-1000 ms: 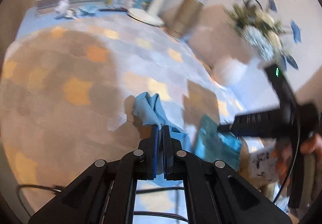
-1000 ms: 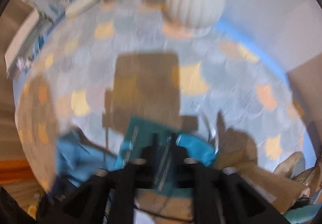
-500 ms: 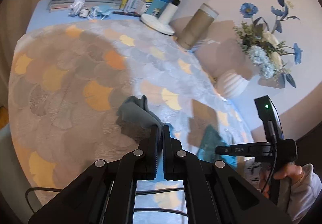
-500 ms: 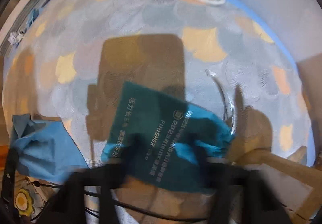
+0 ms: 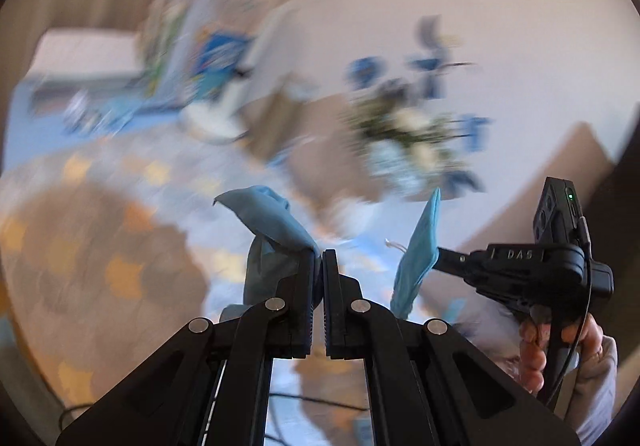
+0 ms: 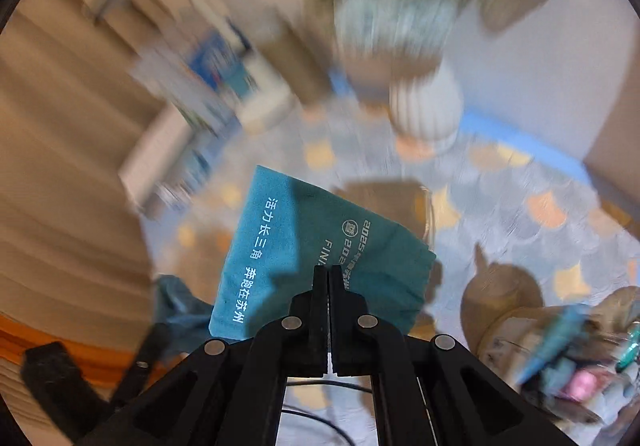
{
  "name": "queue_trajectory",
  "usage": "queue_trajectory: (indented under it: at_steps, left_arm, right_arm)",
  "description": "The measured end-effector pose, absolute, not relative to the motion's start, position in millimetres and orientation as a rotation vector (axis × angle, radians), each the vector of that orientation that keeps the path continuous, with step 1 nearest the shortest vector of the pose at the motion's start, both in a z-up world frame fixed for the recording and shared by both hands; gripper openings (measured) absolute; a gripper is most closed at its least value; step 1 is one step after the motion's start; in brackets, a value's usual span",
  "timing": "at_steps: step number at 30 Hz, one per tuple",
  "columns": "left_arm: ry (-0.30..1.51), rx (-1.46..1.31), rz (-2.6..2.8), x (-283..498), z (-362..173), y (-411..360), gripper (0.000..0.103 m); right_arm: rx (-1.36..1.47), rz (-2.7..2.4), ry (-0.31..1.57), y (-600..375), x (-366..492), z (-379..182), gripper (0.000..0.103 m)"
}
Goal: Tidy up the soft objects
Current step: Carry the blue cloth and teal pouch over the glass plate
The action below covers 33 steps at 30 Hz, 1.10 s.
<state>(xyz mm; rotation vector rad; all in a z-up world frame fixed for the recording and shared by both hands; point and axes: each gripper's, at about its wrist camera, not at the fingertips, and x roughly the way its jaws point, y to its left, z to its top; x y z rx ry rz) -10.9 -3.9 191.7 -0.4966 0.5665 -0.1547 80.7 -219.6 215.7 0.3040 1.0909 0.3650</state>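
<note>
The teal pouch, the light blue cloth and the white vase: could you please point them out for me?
teal pouch point(image 6: 280, 246), right wrist view, printed face.
light blue cloth point(image 5: 276, 221), left wrist view, bunched top.
white vase point(image 6: 424, 105), right wrist view, ribbed body.

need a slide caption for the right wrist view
Right gripper shut on a teal printed pouch, lifted above the patterned tablecloth, white ribbed vase blurred behind.

Each camera sits just behind its own jaws, looking forward and downward along them, close above the tabletop point(image 5: 120, 278). Both views share the patterned tabletop, the blurred flowers point(image 5: 408, 133) and vase point(image 6: 424, 105) at the wall.
</note>
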Motion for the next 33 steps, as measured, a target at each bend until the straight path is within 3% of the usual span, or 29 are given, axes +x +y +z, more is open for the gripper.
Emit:
queue_trajectory:
  at_steps: [7,12,19,29,32,33]
  left_arm:
    - [0.482,-0.383,-0.447,-11,254,-87,0.001]
    - [0.516,-0.281,-0.673,-5,261,-171,0.001]
    - [0.705,-0.161,-0.892,-3,226,-273,0.001]
    - [0.85,-0.054,-1.001,-25,190,-336,0.001]
    - [0.883,0.018,-0.986,-27,185,-347,0.009]
    - [0.889,0.037,-0.971,-27,184,-350,0.022]
  right_arm:
    - [0.451,0.289,0.814,-309,17,307,0.001]
    - [0.463,0.105,0.714,-380,-41,339,0.001]
    - [0.567,-0.14,0.75,-457,-109,307,0.001]
    - [0.69,-0.254,0.802,-502,-155,272,0.001]
    - [0.701,-0.254,0.812,-506,-157,267,0.001]
    - [0.702,-0.254,0.823,-506,-155,265,0.002]
